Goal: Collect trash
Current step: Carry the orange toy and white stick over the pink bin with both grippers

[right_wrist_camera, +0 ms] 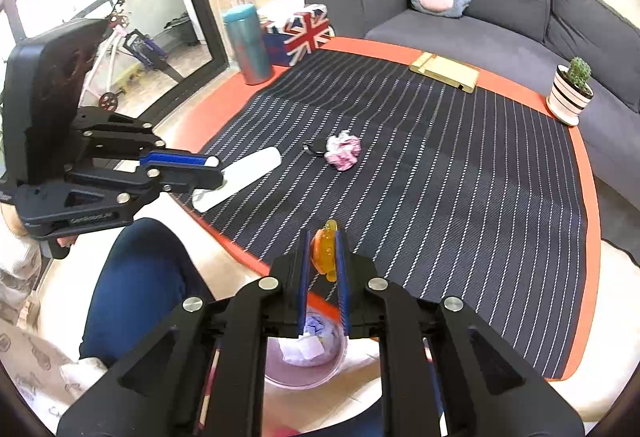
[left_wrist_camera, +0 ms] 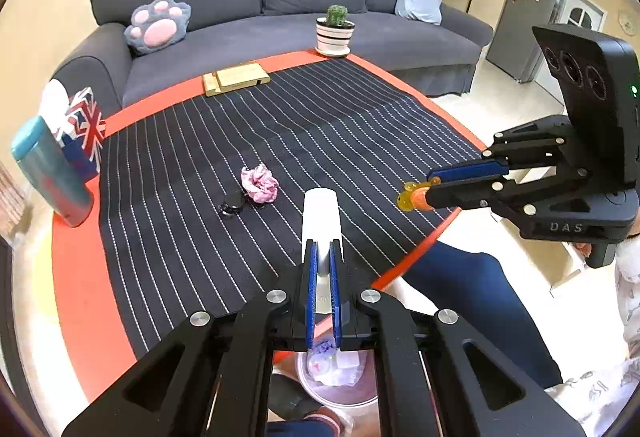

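Note:
My left gripper (left_wrist_camera: 323,249) is shut on a white tube (left_wrist_camera: 320,213), held above the near edge of the round table (left_wrist_camera: 80,297). From the right wrist it shows at the left, the left gripper (right_wrist_camera: 214,167) with the white tube (right_wrist_camera: 248,169) sticking out. My right gripper (right_wrist_camera: 323,237) is shut on a small orange-and-yellow plastic piece (right_wrist_camera: 325,255); the left wrist view has the right gripper (left_wrist_camera: 430,187) and that orange piece (left_wrist_camera: 412,197) at the table's right edge. A crumpled pink paper (left_wrist_camera: 259,183) (right_wrist_camera: 343,151) lies mid-table beside a small black object (left_wrist_camera: 233,204) (right_wrist_camera: 316,148).
A lilac bin (left_wrist_camera: 344,395) (right_wrist_camera: 296,371) holding scraps stands on the floor under both grippers, by a person's blue-trousered leg (left_wrist_camera: 472,297). A teal tumbler (left_wrist_camera: 52,173), flag tissue box (left_wrist_camera: 86,133), wooden stand (left_wrist_camera: 236,77) and potted cactus (left_wrist_camera: 335,31) ring the table; a grey sofa (left_wrist_camera: 280,9) sits behind.

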### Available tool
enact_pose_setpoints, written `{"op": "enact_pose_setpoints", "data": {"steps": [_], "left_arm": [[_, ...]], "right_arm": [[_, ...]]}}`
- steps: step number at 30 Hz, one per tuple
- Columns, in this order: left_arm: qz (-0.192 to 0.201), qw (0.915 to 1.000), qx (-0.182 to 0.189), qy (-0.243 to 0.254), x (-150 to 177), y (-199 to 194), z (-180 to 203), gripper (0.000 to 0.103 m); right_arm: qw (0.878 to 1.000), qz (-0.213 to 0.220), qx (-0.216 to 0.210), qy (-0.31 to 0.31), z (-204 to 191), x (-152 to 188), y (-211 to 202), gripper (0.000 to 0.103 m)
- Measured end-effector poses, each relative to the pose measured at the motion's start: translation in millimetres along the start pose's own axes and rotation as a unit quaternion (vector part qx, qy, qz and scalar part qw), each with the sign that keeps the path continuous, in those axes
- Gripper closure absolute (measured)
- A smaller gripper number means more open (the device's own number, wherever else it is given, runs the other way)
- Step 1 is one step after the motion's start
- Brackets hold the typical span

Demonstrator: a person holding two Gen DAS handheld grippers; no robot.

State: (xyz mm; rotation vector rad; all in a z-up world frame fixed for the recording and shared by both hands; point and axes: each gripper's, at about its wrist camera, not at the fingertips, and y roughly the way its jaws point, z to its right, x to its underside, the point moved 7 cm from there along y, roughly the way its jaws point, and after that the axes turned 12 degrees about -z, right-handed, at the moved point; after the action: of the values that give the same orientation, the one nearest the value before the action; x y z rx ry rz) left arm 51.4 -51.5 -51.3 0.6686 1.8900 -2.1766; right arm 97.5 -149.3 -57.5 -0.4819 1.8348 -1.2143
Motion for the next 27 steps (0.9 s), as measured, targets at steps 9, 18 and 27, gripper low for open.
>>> {"op": "enact_pose_setpoints", "data": {"steps": [9,18,27], "left_arm": [[0.004,0.9999,0.009,-0.001,22.6,-8.3,14.1,0.097],[0.005,0.9998,0.018,-0.003,51.8,-22.0,27.0,0.097],[0.001,0.9997,0.025,-0.005,58.2,-25.6,29.2,0.097]], "right_arm": [[1.0,0.01,-0.021,-0.016,-35.9,29.8,-16.8,0.091],[0.999,-0.007,-0.048,-0.016,-57.7,57.6,-7.8,0.091],[0.998,-0.016,-0.059,-0.028,-67.9,64.0,-2.7,0.09]]}}
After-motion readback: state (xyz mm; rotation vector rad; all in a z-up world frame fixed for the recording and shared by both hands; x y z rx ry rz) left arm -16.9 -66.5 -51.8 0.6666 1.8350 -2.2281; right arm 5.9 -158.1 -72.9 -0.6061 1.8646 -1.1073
